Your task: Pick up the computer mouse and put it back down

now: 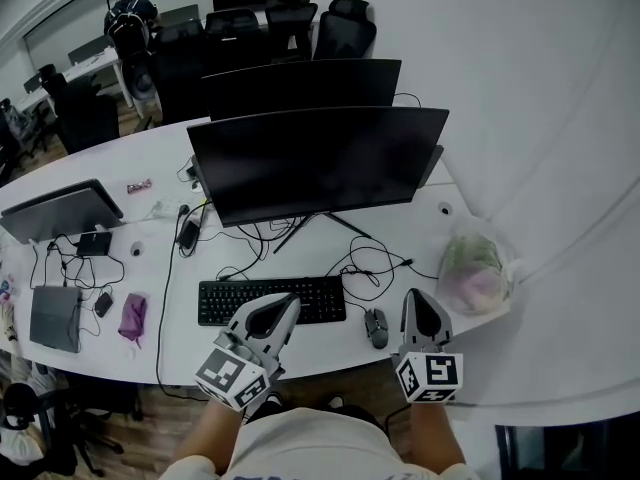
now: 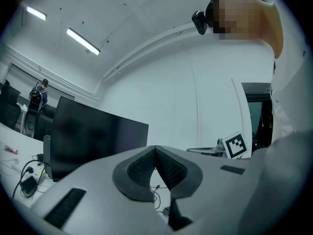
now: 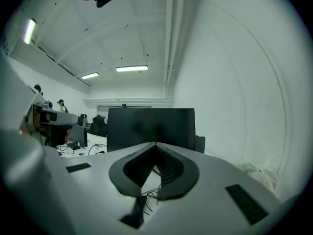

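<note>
We hold both claws clenched, with nothing between them. The left gripper (image 1: 284,304) shows its ribbed pads pressed tip to tip in its own view, and the right gripper (image 1: 421,297) shows the same in its view. Both point out over the white desk (image 1: 430,218) toward the monitor (image 1: 318,160), which fills the middle of each gripper view.

The computer mouse (image 1: 376,327) lies on the desk, free of both claws. It sits just at 3 o'clock of the black keyboard (image 1: 250,302) and at about 8 o'clock of the right gripper's tips, close to the desk's near edge. In the head view the left gripper overlaps the keyboard's right half.

Loose black cables (image 1: 368,264) curl at 12 o'clock of the mouse, running back under the monitor. A clear plastic bag (image 1: 473,269) with something pale inside rests at 2 o'clock of the mouse, by the desk's right end. Far off at 9 o'clock lie a purple pouch (image 1: 132,317) and a flat grey device (image 1: 55,317).
</note>
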`<action>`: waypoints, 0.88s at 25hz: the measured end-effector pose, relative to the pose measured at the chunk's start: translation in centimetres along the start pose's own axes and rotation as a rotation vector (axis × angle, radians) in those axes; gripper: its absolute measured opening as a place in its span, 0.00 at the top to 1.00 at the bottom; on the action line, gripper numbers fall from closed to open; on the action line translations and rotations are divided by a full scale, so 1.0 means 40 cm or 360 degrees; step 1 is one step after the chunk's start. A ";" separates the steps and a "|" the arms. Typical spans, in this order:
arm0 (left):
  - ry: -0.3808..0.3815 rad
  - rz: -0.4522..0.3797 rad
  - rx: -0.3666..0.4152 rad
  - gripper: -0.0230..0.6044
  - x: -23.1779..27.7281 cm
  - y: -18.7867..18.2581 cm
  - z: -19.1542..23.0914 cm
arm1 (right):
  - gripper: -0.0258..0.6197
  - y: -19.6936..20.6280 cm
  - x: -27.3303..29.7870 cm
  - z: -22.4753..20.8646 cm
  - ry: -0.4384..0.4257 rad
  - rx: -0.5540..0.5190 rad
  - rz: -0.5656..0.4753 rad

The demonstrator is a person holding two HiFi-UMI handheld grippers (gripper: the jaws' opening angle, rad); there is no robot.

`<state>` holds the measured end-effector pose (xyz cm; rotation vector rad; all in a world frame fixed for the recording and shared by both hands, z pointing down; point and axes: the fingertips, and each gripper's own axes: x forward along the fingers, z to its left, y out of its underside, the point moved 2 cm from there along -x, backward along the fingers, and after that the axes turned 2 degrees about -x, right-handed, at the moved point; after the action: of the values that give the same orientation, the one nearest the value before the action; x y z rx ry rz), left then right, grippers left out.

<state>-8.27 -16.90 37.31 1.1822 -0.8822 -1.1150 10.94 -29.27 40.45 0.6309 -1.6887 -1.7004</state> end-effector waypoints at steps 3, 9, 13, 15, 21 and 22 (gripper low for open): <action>0.0015 -0.0012 0.0017 0.96 0.005 -0.011 0.000 | 0.93 -0.052 -0.013 0.008 -0.0028 0.0007 -0.0074; 0.0023 -0.0038 0.0047 0.96 0.005 -0.034 -0.001 | 0.93 -0.132 -0.034 0.028 -0.0091 -0.0048 -0.0183; 0.0021 -0.0048 0.0060 0.96 -0.001 -0.042 -0.001 | 0.93 -0.149 -0.042 0.043 -0.0094 -0.0101 -0.0201; 0.0022 -0.0048 0.0061 0.96 -0.006 -0.045 -0.002 | 0.93 -0.149 -0.044 0.048 -0.0091 -0.0099 -0.0197; 0.0013 -0.0048 0.0058 0.96 -0.018 -0.044 -0.002 | 0.93 -0.146 -0.047 0.053 -0.0092 -0.0079 -0.0178; 0.0010 -0.0050 0.0057 0.96 -0.021 -0.044 -0.002 | 0.93 -0.147 -0.048 0.054 -0.0091 -0.0078 -0.0174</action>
<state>-8.73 -16.09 35.59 1.2317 -0.8847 -1.1242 9.99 -26.64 34.53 0.6682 -1.6732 -1.8474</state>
